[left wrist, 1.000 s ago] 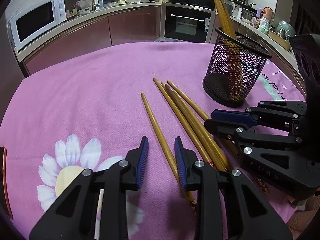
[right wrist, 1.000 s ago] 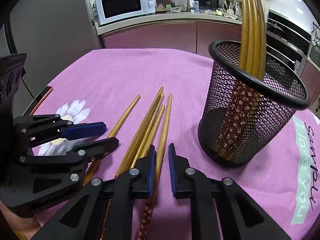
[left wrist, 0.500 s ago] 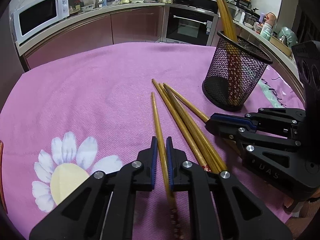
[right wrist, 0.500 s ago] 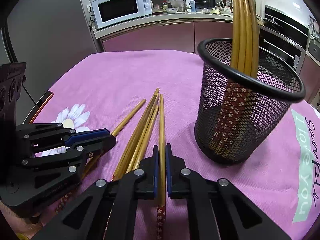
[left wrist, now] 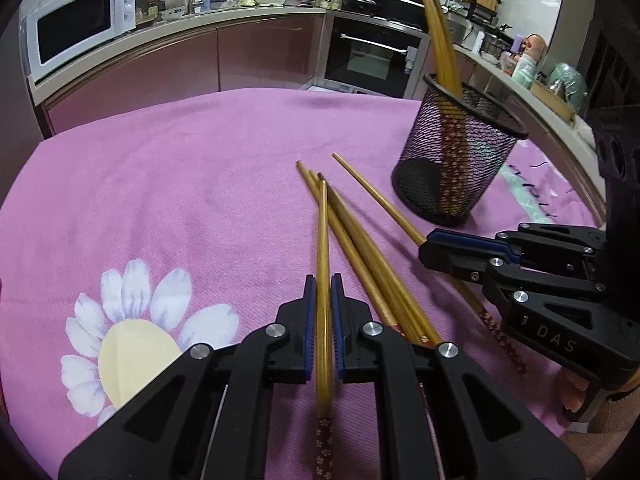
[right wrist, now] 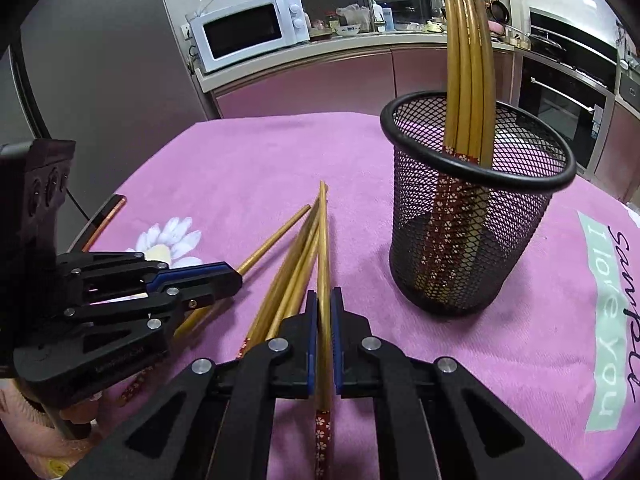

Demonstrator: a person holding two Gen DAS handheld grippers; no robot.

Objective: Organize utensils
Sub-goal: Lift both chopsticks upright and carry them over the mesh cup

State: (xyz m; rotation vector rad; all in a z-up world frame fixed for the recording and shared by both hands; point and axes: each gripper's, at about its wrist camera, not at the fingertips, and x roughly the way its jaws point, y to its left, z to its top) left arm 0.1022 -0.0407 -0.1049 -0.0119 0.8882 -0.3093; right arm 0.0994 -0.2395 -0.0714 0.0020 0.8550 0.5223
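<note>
My left gripper (left wrist: 323,280) is shut on a wooden chopstick (left wrist: 322,248), its tip lifted over the pile of loose chopsticks (left wrist: 368,256) on the pink cloth. My right gripper (right wrist: 324,294) is shut on another chopstick (right wrist: 323,240) beside the pile (right wrist: 292,276). Each gripper shows in the other's view: the right one (left wrist: 436,242), the left one (right wrist: 234,276). A black mesh holder (left wrist: 456,168) with several chopsticks upright stands at the far right; in the right wrist view the holder (right wrist: 472,232) is just right of my chopstick.
The pink tablecloth (left wrist: 180,184) has a daisy print (left wrist: 132,336) at the near left and a green label (right wrist: 608,320) at the right. A kitchen counter with a microwave (left wrist: 76,32) and an oven (left wrist: 372,56) lies behind the table.
Both grippers closed, each on one chopstick, and lifted them slightly. The left chopstick swung toward the pile; both views have risen and pulled back a little.
</note>
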